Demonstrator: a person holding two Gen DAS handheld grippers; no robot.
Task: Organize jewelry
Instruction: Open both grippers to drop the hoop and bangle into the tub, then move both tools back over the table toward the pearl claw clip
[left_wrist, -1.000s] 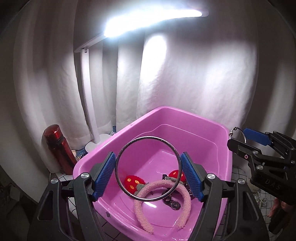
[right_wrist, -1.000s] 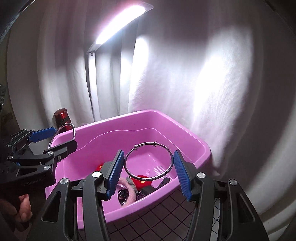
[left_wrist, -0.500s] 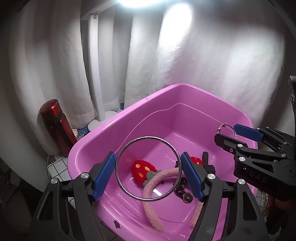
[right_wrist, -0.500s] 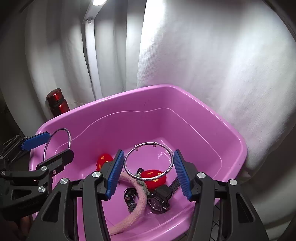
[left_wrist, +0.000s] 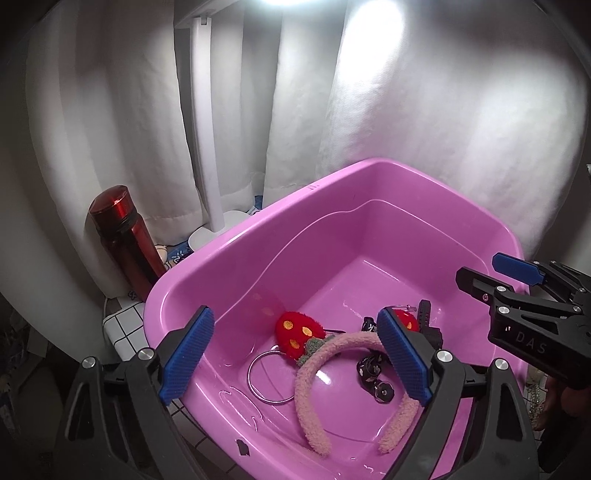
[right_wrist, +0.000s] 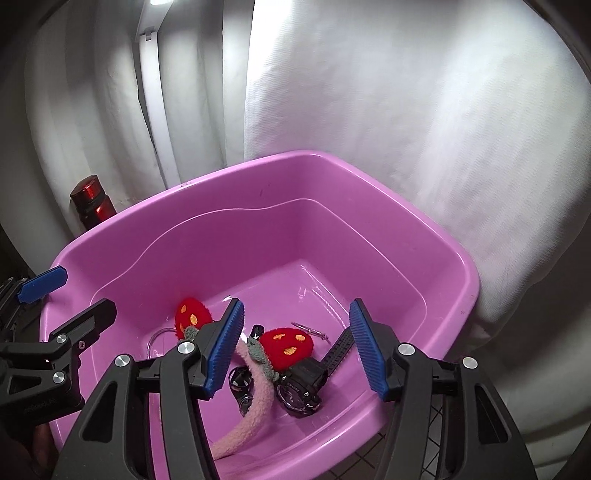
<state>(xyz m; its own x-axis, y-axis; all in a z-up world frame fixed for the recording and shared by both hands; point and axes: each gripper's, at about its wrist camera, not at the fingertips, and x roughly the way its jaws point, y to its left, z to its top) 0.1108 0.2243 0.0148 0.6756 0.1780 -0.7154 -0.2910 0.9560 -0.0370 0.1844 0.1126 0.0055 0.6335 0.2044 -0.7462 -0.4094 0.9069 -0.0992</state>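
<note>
A pink plastic tub (left_wrist: 369, 173) (right_wrist: 332, 162) holds the jewelry. Inside lie a silver bangle (left_wrist: 258, 384), a pink fuzzy headband (left_wrist: 314, 373) (right_wrist: 255, 398) with two red strawberries (left_wrist: 295, 334) (right_wrist: 286, 345), a black watch (right_wrist: 306, 380) and a second silver bangle (right_wrist: 310, 329), partly hidden. My left gripper (left_wrist: 293, 363) hangs open and empty above the tub's near edge. My right gripper (right_wrist: 295, 350) is open and empty above the tub, and also shows at the right of the left wrist view (left_wrist: 491, 275).
A red metal bottle (left_wrist: 125, 240) (right_wrist: 90, 201) stands left of the tub by a white lamp post (left_wrist: 205, 147). White curtains (left_wrist: 443, 110) hang behind. A white tiled surface (left_wrist: 125, 328) lies under the tub.
Both grippers have opened and let go of their silver bangles. The bangles now lie on the tub floor. Both views have tilted down toward the tub.
</note>
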